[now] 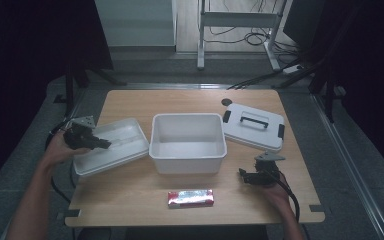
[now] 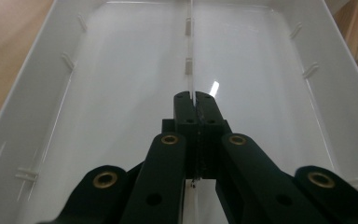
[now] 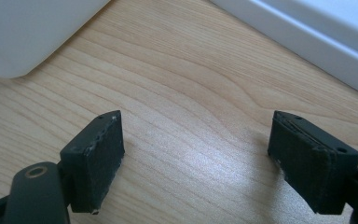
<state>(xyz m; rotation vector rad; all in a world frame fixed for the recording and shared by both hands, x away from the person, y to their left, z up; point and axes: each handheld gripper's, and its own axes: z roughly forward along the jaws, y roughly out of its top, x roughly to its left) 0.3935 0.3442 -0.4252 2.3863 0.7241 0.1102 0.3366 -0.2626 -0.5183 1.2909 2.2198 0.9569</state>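
Black jaws of the left gripper (image 2: 196,105) are pinched tight on a thin, clear upright divider (image 2: 190,56) that runs down the middle of a shallow white plastic tray (image 2: 37,98); the tray is glossy, rectangular, with small ribs along its inner walls, and it lies at the table's left side, just beside a deeper white tub (image 1: 187,162) with rounded corners. The right gripper (image 3: 196,156) hovers low over the pale wood-grain table (image 3: 177,84), its ridged rubber pads wide apart and holding nothing. Beyond the tub rests a flat white lid (image 1: 254,127) with black handle and clips. A shiny red packet (image 1: 190,198) lies near the front edge.
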